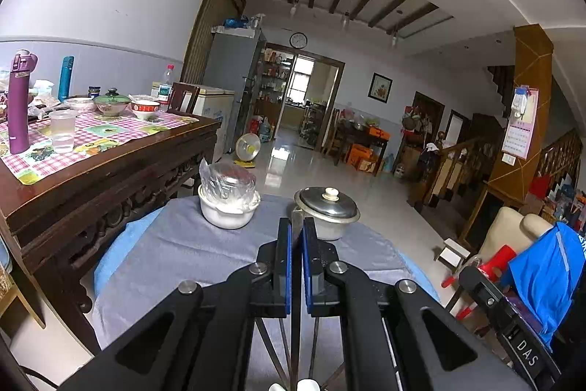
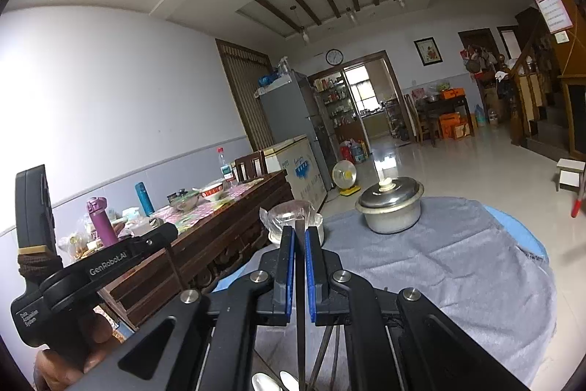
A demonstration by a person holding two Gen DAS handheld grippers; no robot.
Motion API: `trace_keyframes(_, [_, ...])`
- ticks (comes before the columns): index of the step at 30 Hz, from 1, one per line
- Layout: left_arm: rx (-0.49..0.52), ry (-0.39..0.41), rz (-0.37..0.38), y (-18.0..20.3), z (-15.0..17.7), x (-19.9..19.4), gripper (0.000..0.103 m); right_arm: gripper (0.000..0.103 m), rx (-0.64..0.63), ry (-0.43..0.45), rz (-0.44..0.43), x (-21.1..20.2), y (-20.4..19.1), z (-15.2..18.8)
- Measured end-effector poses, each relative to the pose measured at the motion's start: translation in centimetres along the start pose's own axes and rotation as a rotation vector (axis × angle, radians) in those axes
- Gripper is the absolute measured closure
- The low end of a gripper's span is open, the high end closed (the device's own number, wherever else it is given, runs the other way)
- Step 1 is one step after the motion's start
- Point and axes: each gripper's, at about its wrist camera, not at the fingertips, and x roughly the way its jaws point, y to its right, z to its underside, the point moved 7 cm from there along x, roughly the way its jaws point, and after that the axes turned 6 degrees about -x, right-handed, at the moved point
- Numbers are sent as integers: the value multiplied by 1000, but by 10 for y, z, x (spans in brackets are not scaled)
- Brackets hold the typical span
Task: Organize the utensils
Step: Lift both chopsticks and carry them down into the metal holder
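Both grippers clamped on thin metal utensil handles — left gripper, right gripper — blue pads nearly together. Ahead on the grey cloth: lidded steel pot, plastic-covered white bowl.

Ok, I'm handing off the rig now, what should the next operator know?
Left tongs: shut on a thin metal utensil.
Right tongs: shut on a dark thin utensil.
Ahead on the grey cloth: wrapped white bowl, lidded pot. White spoons lie under the right tongs.
Done: nothing visibly sorted.
Left: place both held utensils, then the spoons.
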Motion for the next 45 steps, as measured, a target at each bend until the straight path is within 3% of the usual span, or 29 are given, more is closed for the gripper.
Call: trace_keyframes(45, [23, -70, -25, -3, 26, 16, 98, 96, 38, -103, -14, 16, 5, 33])
